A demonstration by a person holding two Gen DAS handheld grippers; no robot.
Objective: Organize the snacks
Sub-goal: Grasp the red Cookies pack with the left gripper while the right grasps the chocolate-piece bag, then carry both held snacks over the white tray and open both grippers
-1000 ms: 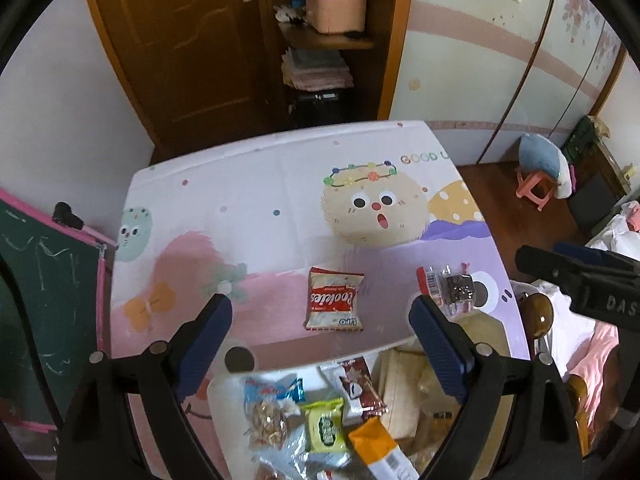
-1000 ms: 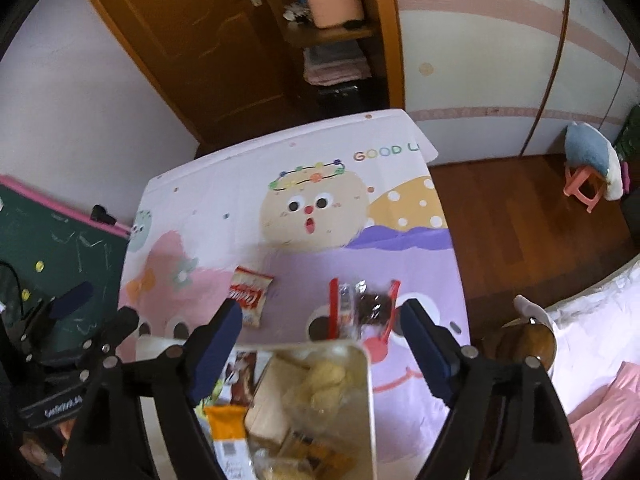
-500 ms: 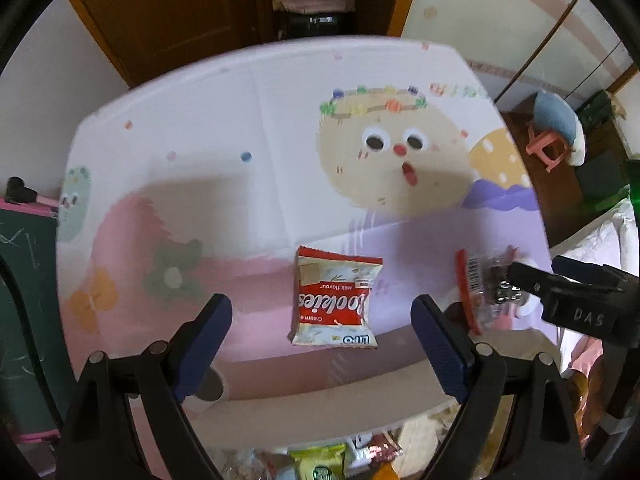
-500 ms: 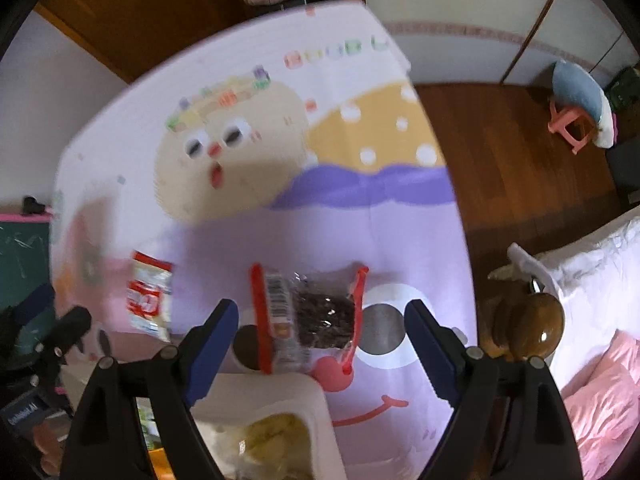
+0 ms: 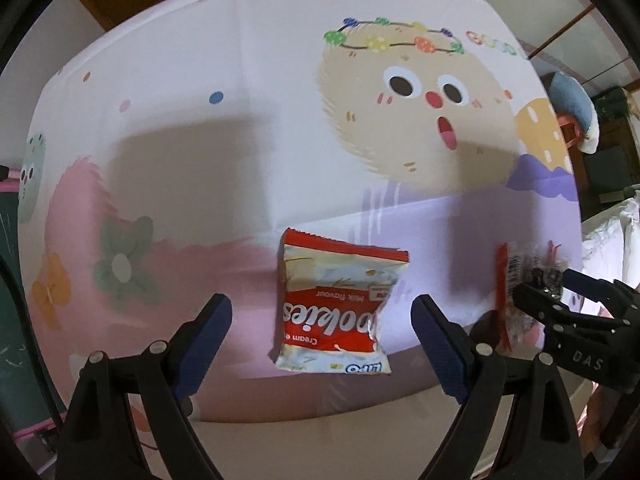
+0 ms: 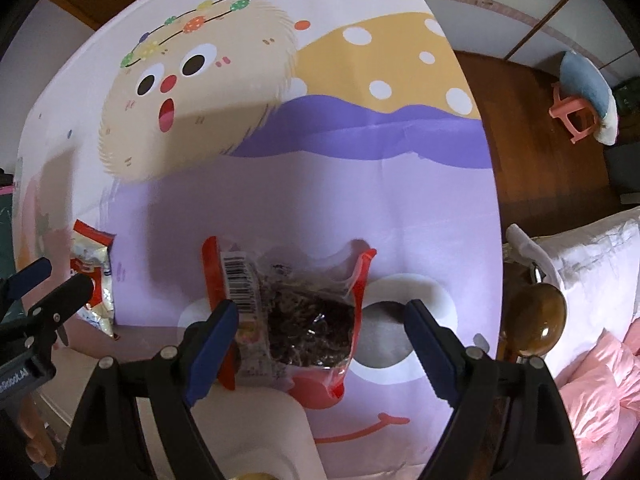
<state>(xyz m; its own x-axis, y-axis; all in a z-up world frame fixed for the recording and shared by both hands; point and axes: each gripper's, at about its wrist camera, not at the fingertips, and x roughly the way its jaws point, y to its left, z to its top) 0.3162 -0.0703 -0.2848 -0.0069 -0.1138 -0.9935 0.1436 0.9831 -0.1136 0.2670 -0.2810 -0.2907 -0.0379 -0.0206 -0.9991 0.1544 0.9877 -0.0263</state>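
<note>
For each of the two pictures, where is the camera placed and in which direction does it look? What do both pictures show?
Left wrist view: on the left gripper, looking down at the red-and-white cookie packet lying between its open blue-padded fingers.
Right wrist view: on the right gripper, looking down at the clear red-edged packet of dark snack; its jaws are closing, not yet pressing the packet.
Shared: the cartoon-printed tablecloth, both packets, and each view shows the other gripper at its edge.

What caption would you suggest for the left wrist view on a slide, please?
Open left gripper poised above a red-and-white cookie packet on the cartoon-print tablecloth.
</note>
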